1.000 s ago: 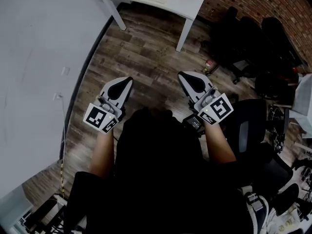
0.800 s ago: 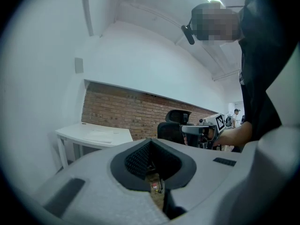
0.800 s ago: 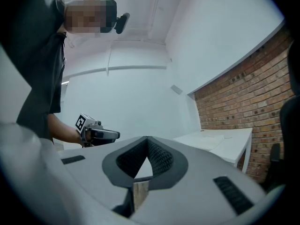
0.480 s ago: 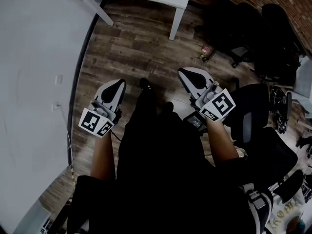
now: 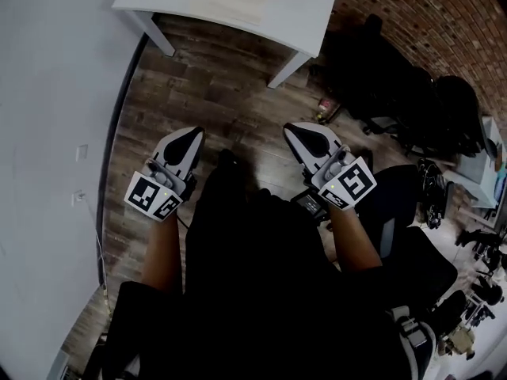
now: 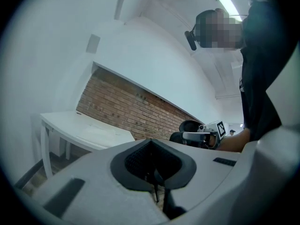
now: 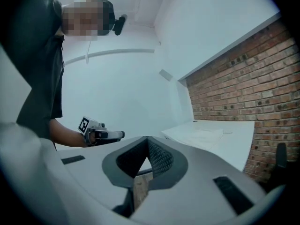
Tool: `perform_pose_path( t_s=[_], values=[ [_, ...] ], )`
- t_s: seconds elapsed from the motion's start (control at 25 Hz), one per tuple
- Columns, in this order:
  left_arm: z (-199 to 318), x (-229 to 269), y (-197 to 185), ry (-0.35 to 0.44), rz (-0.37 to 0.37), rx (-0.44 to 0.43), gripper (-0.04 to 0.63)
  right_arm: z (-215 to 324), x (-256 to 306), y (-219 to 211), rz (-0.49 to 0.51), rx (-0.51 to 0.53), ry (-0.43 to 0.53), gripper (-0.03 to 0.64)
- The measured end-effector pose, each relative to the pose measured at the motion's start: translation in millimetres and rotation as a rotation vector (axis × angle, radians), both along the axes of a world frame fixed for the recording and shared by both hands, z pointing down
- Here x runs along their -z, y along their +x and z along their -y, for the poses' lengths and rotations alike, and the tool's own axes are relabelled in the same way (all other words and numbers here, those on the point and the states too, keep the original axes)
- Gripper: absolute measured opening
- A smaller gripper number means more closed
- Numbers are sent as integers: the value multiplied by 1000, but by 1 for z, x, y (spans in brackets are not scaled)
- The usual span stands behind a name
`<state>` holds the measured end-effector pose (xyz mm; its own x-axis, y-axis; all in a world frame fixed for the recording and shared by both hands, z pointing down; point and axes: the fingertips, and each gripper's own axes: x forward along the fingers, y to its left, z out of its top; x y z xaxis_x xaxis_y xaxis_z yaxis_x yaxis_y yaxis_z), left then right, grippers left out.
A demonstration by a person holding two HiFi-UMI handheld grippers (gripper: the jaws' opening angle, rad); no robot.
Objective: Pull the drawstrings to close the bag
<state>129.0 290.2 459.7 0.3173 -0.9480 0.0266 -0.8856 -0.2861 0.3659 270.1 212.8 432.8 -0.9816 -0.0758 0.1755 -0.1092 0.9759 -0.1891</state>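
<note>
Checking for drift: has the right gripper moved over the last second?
No clear move: the right gripper sits just below the table leg, as before; the view itself shifted.

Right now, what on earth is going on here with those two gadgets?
A person stands on a wooden floor, holding a left claw and a right claw out in front. Both claws are shut and grip nothing. A white table stands ahead; neither claw touches it.
</note>
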Motion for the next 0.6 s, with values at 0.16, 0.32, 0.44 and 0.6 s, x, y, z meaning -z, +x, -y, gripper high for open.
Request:
perform_pose_path(
  t_s=[0.16, 0.32, 0.44, 0.6],
  values=[
    [30, -6, -52, 3, -30, -3, 17, 29, 4, -50, -19, -4, 5, 6],
    [53, -15, -82, -7, -78, 3, 17, 49, 8, -87, -22, 10, -3, 6],
    [69, -15, -99, 2, -87, 7, 17, 69, 11, -109, -11, 20, 2, 6],
    [90, -22, -128, -10, -82, 26, 17, 97, 4, -136, 10, 26, -16, 6]
  ],
)
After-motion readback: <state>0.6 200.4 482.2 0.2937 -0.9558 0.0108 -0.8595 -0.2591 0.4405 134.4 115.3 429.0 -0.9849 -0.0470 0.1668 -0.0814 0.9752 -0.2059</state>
